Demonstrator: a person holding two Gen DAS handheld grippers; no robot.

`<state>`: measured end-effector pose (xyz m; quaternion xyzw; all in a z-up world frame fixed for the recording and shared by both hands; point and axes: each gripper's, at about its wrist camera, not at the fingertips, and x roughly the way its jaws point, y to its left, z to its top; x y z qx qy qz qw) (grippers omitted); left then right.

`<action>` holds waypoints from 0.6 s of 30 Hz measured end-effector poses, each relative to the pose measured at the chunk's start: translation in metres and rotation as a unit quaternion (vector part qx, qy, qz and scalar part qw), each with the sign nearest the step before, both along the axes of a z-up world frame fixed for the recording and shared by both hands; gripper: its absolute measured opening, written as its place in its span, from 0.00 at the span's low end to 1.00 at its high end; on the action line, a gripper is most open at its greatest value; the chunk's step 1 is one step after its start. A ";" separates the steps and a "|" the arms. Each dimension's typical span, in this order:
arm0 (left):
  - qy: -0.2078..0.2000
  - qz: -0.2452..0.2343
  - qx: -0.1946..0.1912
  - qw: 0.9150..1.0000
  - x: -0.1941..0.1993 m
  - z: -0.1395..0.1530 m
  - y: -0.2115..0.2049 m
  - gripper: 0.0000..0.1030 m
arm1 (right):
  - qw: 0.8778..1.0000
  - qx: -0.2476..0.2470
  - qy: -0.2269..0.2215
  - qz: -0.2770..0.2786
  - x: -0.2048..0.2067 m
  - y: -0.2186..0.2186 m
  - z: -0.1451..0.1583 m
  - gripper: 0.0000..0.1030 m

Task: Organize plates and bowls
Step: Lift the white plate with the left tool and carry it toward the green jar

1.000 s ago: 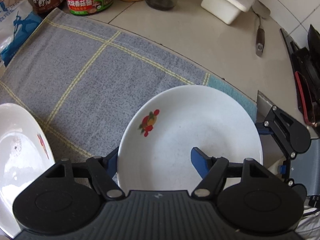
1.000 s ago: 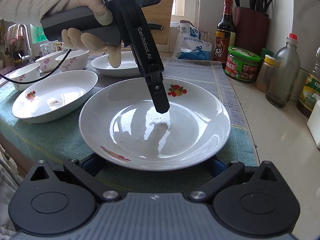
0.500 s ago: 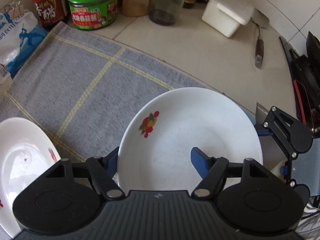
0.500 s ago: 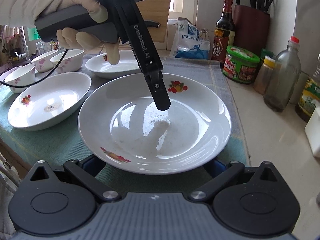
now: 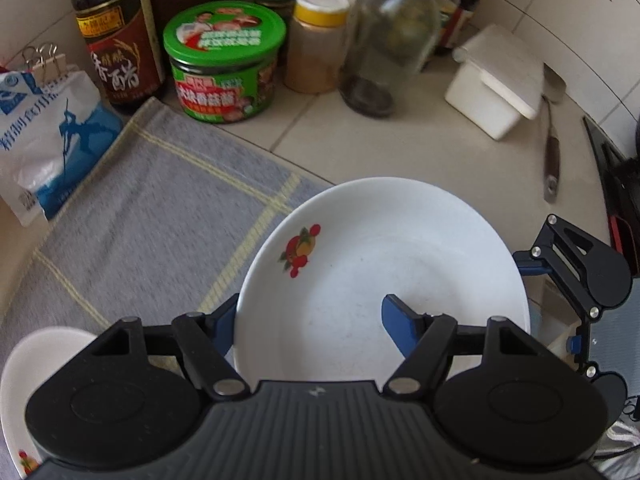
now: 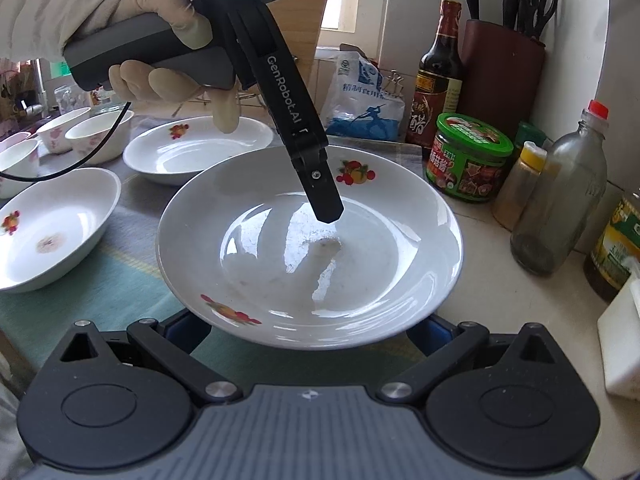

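Note:
A white plate (image 5: 400, 248) (image 6: 312, 240) with fruit prints hangs just above the grey checked towel (image 5: 160, 208), near its edge. My left gripper (image 5: 308, 308) is shut on its rim, one blue finger inside the dish and the other outside. In the right wrist view that inner finger (image 6: 324, 200) comes down into the plate from a gloved hand (image 6: 160, 20). My right gripper (image 6: 310, 328) holds the opposite side. Its wide-set blue fingers reach under the rim and their tips are hidden. It shows at the plate's right edge as the right gripper (image 5: 560, 272) in the left wrist view.
On the towel lie a second fruit plate (image 6: 196, 152), an oval dish (image 6: 52, 232) (image 5: 36, 360) and small bowls (image 6: 96, 132). Behind stand a green-lidded jar (image 5: 224, 60), sauce bottle (image 5: 116, 32), glass bottle (image 5: 392, 36), salt bag (image 5: 44, 128), white box (image 5: 496, 80) and knife block (image 6: 500, 64).
Both grippers carried the plate together towards the jars and bottles, a little upward. The oval dish and bowls slid away to the left. Neither grip changed.

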<state>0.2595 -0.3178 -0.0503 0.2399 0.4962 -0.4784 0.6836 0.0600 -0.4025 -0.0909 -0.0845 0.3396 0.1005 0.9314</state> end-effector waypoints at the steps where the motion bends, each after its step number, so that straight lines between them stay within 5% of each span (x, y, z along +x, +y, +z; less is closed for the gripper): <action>1: -0.001 0.003 -0.001 1.000 0.004 -0.001 -0.002 0.70 | 1.000 0.001 0.001 0.000 0.003 -0.003 -0.001 1.00; 18: -0.004 0.023 -0.002 1.000 0.041 -0.023 -0.024 0.70 | 1.000 0.015 0.017 -0.008 0.039 -0.020 -0.011 1.00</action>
